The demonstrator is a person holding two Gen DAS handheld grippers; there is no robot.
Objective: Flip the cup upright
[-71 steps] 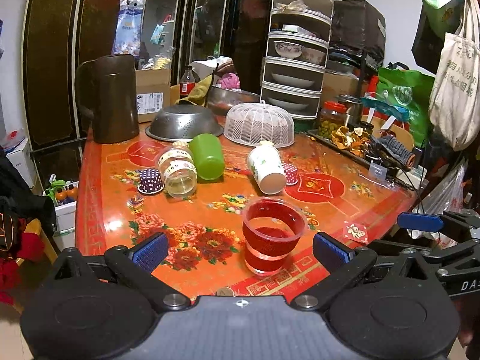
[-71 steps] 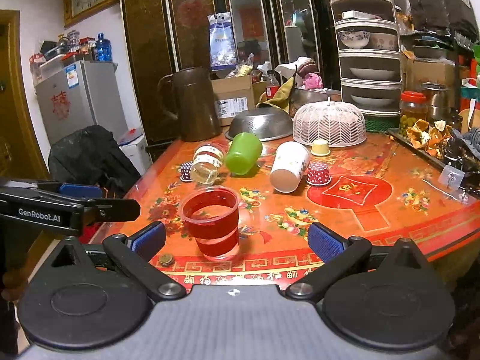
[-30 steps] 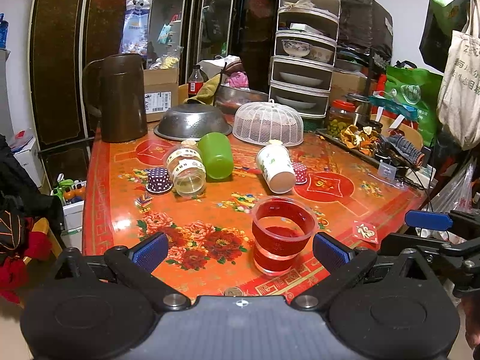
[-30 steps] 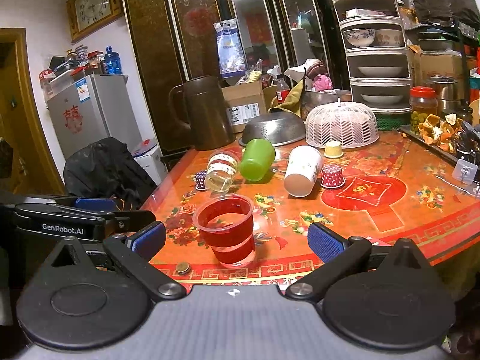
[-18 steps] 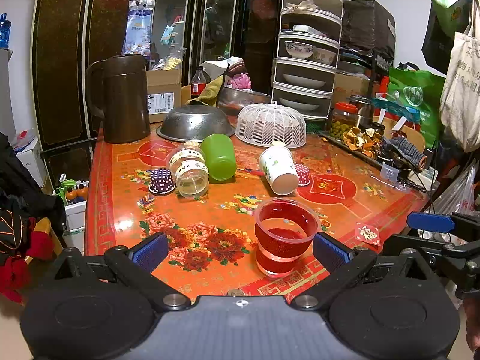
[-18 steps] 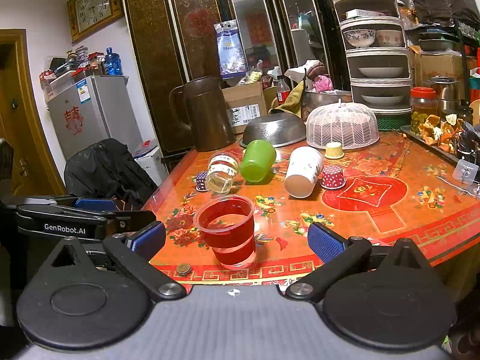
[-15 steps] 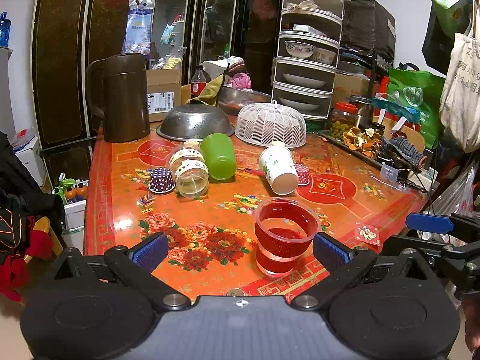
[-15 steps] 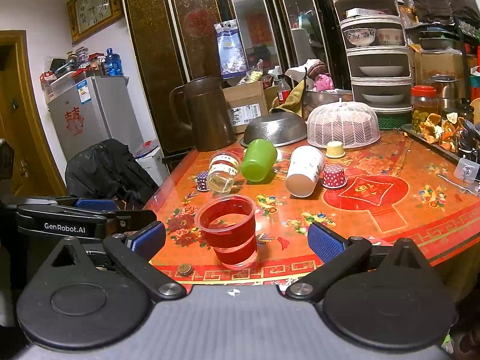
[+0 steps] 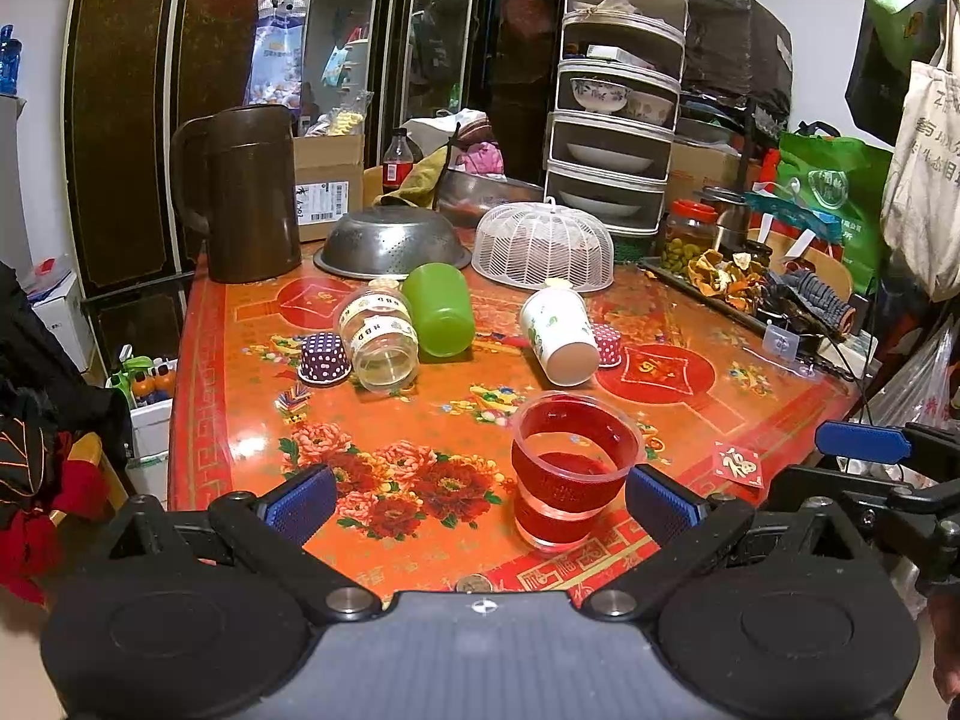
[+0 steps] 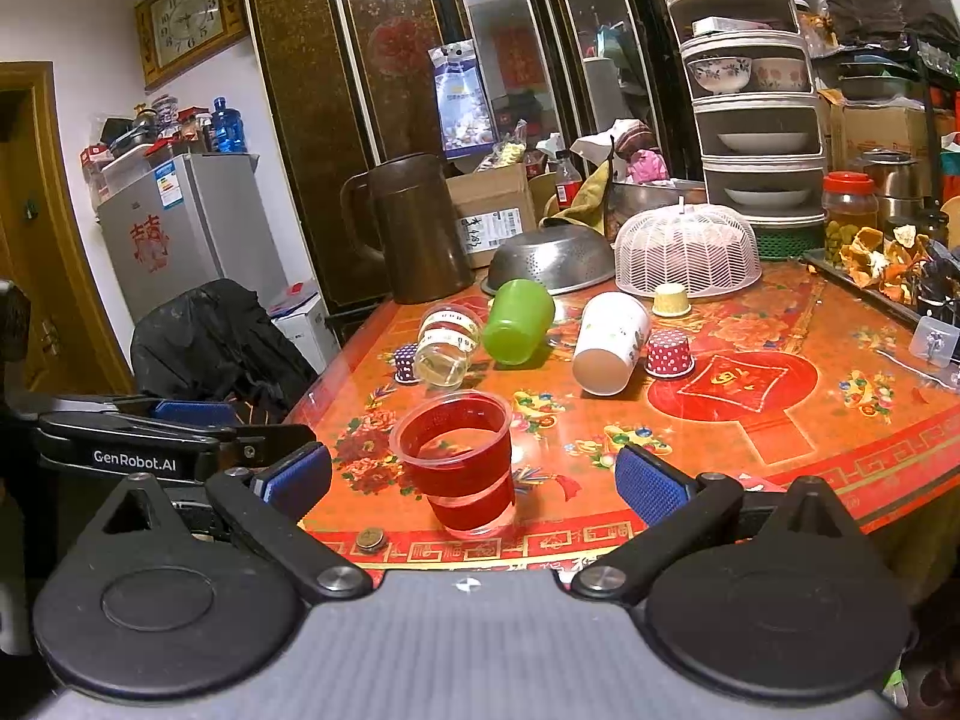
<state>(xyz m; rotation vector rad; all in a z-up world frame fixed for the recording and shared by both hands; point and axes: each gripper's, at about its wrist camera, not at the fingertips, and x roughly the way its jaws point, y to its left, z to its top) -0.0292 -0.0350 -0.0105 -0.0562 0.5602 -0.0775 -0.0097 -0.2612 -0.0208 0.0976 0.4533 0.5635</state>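
**Red cup upright at the bench's near edge, both claws wide and empty**

The red cup (image 9: 570, 474) stood upright on the floral bench (image 9: 240, 420), close to its near edge, mouth up. The left claw (image 9: 480, 495) was spread wide, the cup between its blue pads but touching neither. The right claw (image 10: 474, 480) was likewise spread wide around it, gripping nothing. Farther back, a green cup (image 9: 438, 315), a white paper cup (image 9: 558, 336) and a glass jar (image 9: 378, 339) lay on their sides.
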